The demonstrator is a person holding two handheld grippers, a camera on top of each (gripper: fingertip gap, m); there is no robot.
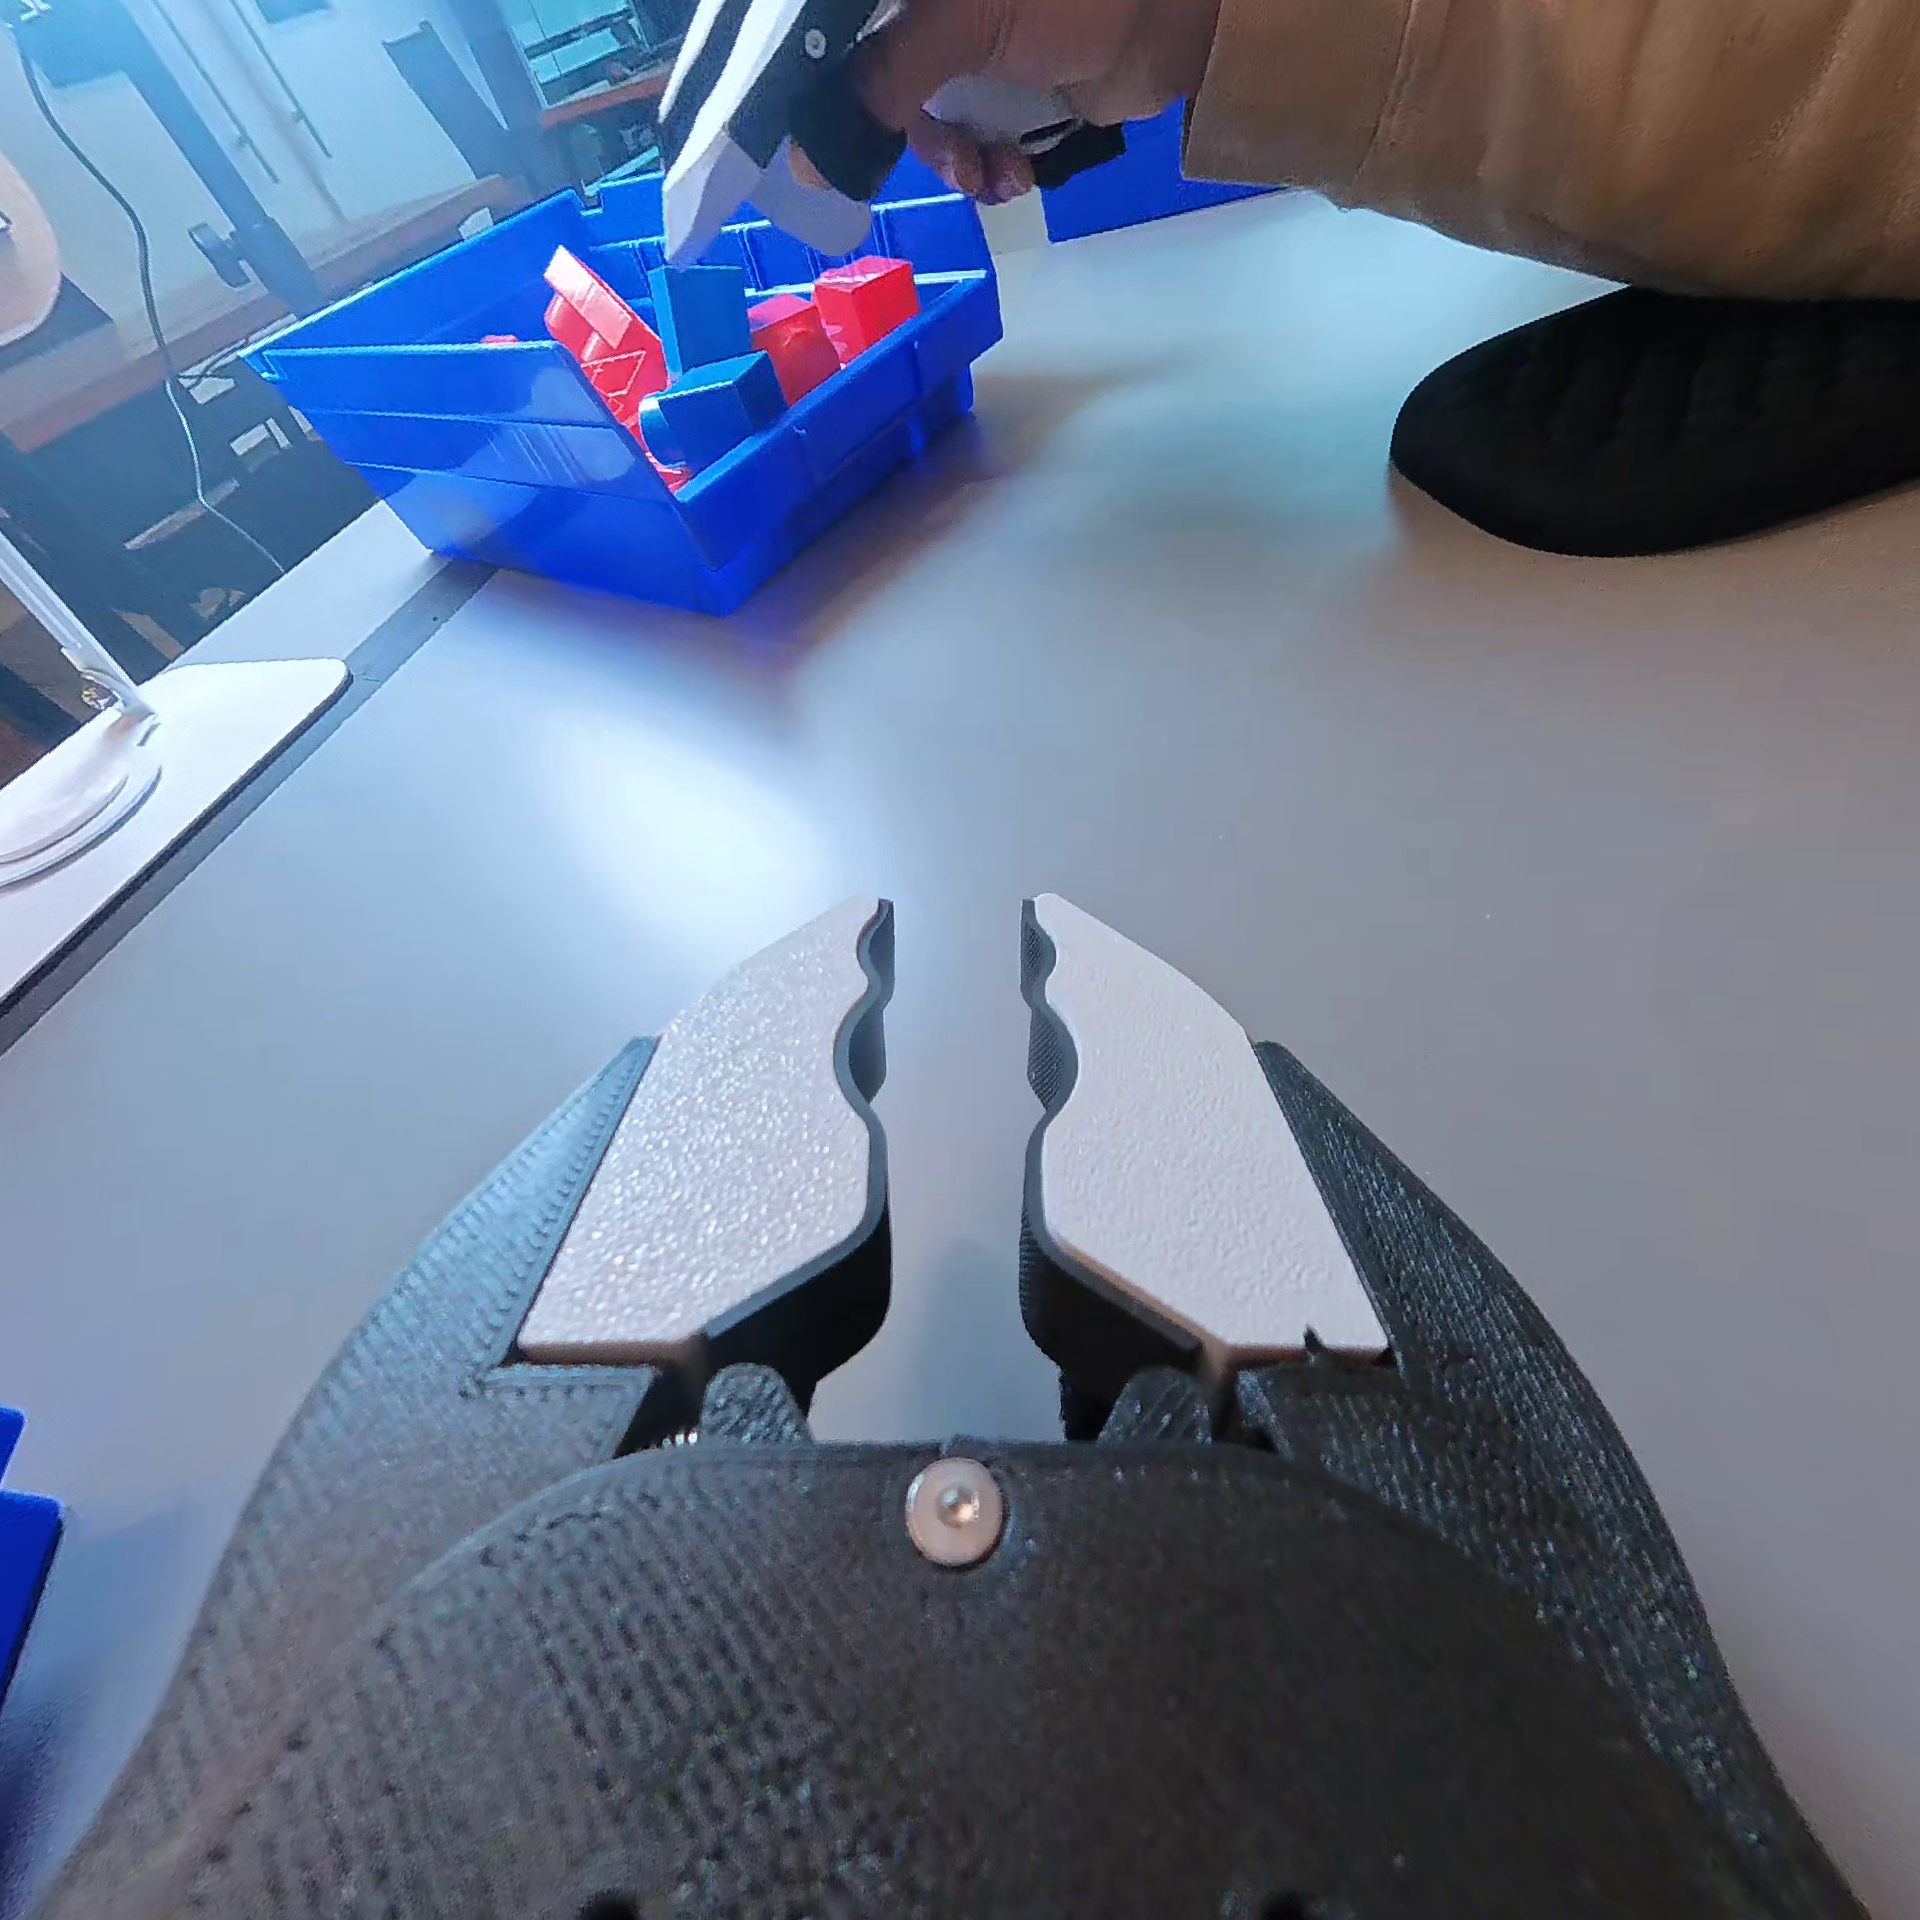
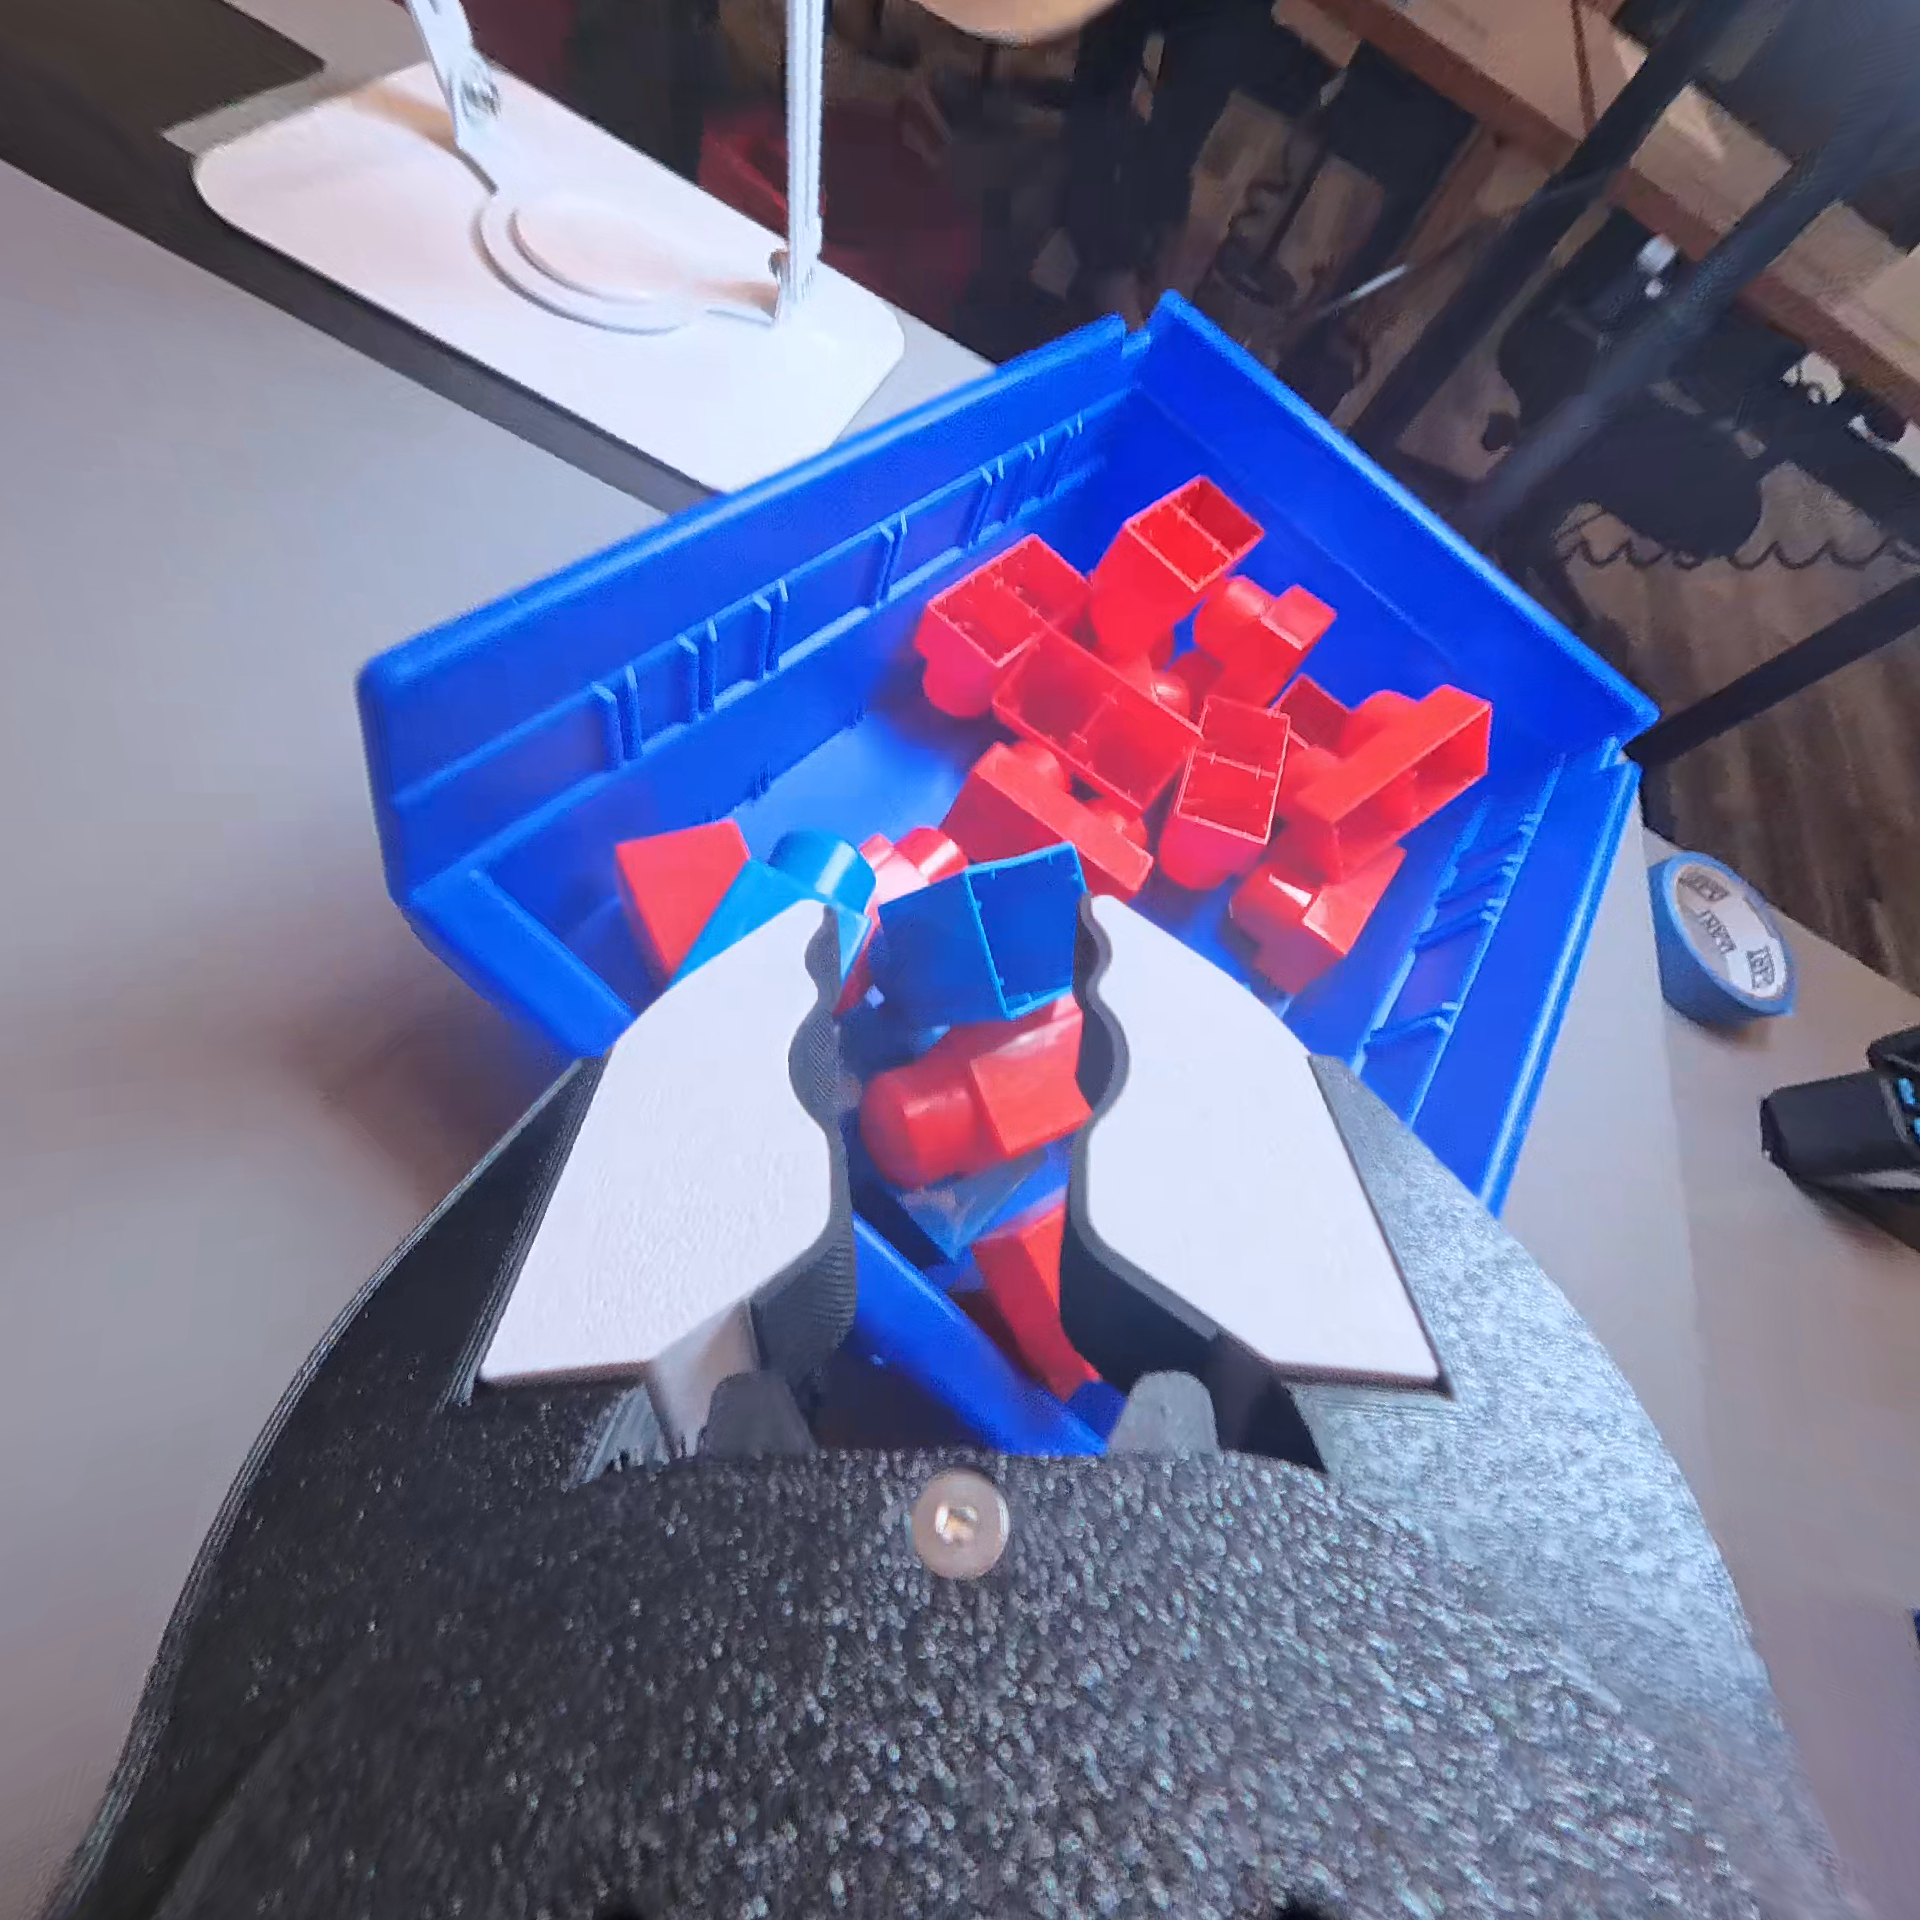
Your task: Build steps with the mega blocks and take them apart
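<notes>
- The right hand-held gripper (image 2: 961,925) reaches into the blue bin (image 2: 727,665), jaws apart around a blue block (image 2: 977,940), not clearly squeezing.
- The left hand-held gripper (image 1: 958,914) waits near the bin, slightly open, holding nothing.

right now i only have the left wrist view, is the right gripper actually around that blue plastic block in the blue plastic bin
Observer: Yes. The blue plastic block sits between the right gripper fingertips, with the jaws apart on either side. I cannot tell if they press it.
Operator: anything on the table i can't see past the bin
Observer: A roll of blue tape lies on the grey table, apart from the blue plastic bin.
Operator: what's deeper in the bin
Observer: A heap of red plastic blocks, several hollow side up.
</notes>
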